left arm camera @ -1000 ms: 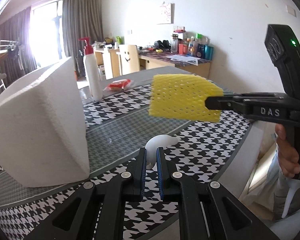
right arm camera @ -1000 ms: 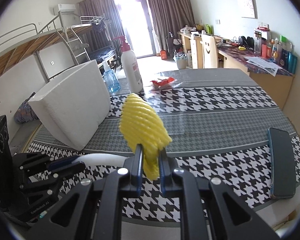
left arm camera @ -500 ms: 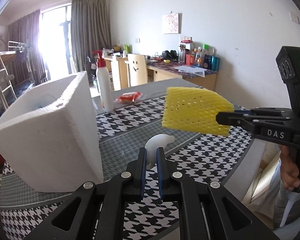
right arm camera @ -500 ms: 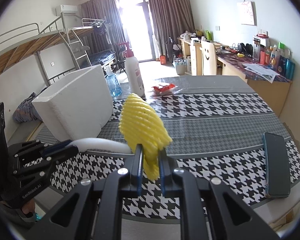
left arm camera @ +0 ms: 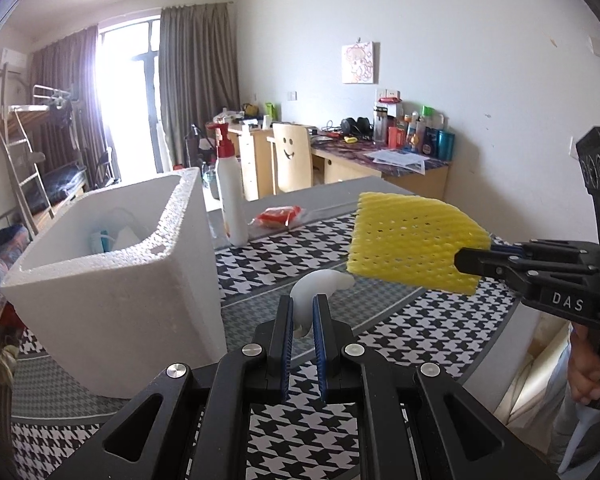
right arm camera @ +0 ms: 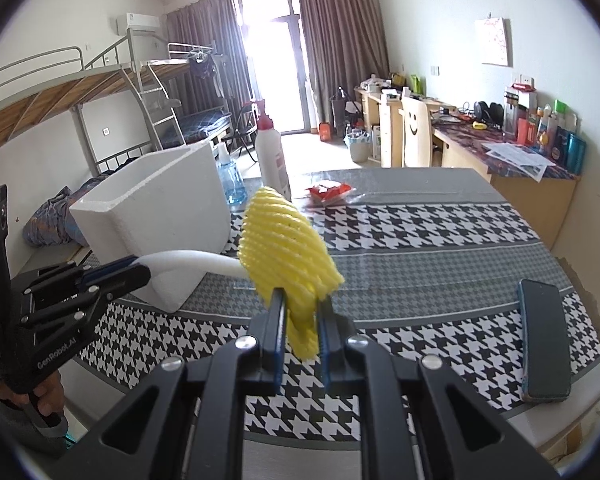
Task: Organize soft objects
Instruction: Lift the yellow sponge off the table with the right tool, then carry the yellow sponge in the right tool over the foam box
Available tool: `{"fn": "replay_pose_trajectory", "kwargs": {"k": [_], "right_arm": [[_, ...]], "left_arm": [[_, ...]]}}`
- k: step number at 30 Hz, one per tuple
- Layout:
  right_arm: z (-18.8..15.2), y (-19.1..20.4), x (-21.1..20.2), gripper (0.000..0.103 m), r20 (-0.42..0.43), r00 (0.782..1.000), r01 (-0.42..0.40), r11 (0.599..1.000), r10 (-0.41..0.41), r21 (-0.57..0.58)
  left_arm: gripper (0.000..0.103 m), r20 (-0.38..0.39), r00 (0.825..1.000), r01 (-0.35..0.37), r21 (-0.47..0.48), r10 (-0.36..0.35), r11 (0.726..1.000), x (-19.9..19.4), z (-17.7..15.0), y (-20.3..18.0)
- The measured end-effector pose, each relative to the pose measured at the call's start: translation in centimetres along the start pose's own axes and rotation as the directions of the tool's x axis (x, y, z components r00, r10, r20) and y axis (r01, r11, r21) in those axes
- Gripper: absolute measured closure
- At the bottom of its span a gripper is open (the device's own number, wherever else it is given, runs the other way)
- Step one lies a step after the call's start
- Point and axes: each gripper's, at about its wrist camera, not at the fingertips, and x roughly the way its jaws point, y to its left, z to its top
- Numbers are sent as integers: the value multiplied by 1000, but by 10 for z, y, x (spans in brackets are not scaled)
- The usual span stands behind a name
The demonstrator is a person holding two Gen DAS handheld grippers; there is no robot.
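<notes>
In hand: we clamp white foam strip in left gripper, yellow foam net in right gripper. Foam box part-filled; both pending.

Light: I see daylight flooding through the window, blown out white.
Room: evenly bright, soft shadows.
Edges: my fisheye views bend, dark corners.
Focus: sharp.

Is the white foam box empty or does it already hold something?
Not empty. The left wrist view looks into the foam box: pale items lie at its bottom, one edged in blue; what they are is unclear.
</notes>
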Motion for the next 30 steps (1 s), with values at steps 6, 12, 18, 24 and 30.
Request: {"fn": "replay_pose_trajectory", "kwargs": {"k": [6,12,18,24,30], "right_arm": [[4,-1,-1,86,11,1000,2,1000,-2,10],[12,2,-6,86,39,999,16,1000,-17,5],[15,7,-8,86,60,998,9,1000,-9,-1],[19,10,-11,86,84,996,4,1000,-4,-9],[23,13,-12,86,100,995,-1,1000,3,-15]], "left_arm": [[92,29,1000,-11,5,11,1000,-8,7,1],[92,57,998,-19,2,18,1000,-15,15,4],[92,86,996,-26,2,25,1000,-20,21,4],[92,103,994,-43,-9,43,999,-23,25,8],[92,126,991,-47,-10,48,999,-27,30,13]]}}
